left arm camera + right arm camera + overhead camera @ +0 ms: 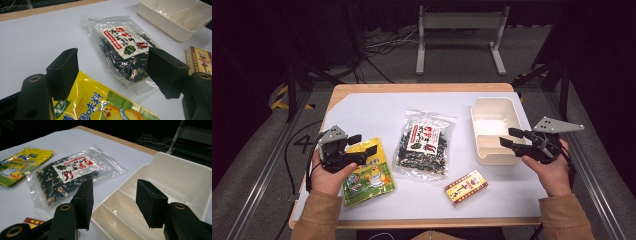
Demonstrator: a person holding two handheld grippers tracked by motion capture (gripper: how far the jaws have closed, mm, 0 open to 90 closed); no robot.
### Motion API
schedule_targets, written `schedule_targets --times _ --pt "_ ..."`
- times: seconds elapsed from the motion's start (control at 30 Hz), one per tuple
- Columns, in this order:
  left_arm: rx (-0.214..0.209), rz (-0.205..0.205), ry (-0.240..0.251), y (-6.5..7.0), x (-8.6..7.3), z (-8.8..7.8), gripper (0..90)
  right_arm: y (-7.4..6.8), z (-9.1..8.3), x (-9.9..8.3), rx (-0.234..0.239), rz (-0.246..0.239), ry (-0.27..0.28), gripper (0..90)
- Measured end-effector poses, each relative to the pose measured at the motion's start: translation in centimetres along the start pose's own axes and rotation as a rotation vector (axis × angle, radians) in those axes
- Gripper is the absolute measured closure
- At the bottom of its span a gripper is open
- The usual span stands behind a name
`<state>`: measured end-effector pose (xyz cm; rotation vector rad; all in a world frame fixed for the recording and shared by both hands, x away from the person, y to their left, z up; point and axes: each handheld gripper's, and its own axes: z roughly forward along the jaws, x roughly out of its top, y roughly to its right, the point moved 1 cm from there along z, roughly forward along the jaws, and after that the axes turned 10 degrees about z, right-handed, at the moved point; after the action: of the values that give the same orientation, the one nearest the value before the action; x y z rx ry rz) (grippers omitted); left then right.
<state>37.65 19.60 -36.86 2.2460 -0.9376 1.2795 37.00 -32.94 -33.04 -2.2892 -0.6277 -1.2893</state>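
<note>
Two grippers are seen in the high view: the left gripper (362, 145) at the lower left, over the top edge of the yellow packet (368, 173), and the right gripper (510, 137) at the right, above the near corner of the white tray (492, 107). Both pairs of jaws are spread, with nothing pinched between them. In the left gripper view the printed face of the yellow packet (100, 105) is shown close under the jaws, and the clear bag of dark dried food (125, 52) lies beyond. In the right gripper view the tray's inner dividers (125, 202) are made visible. A small red-and-yellow box (466, 187) is seen at the lower middle of the high view.
</note>
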Motion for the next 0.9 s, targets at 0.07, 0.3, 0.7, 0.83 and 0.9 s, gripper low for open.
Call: schedule_targets --times 0.07,0.3,0.7,0.83,0.9 --pt "0.006 0.001 -0.015 0.1 0.1 0.3 27.3 0.1 0.1 -0.1 0.000 0.002 -0.006 47.7" --pt "-0.027 0.005 -0.035 0.2 1.1 1.1 28.1 -0.1 -0.2 -0.3 -0.038 -0.027 -0.020 46.6" --pt "-0.077 0.022 -0.063 0.4 4.5 3.7 28.7 0.2 -1.7 -0.8 -0.076 -0.013 -0.013 45.6" --pt "-0.077 0.020 -0.069 -0.1 5.5 4.9 28.6 0.3 -2.1 -1.0 -0.088 -0.007 -0.018 44.8" --pt "-0.085 0.008 -0.079 -0.4 5.7 5.6 28.5 0.3 -2.3 -1.0 -0.089 -0.005 -0.019 44.5"
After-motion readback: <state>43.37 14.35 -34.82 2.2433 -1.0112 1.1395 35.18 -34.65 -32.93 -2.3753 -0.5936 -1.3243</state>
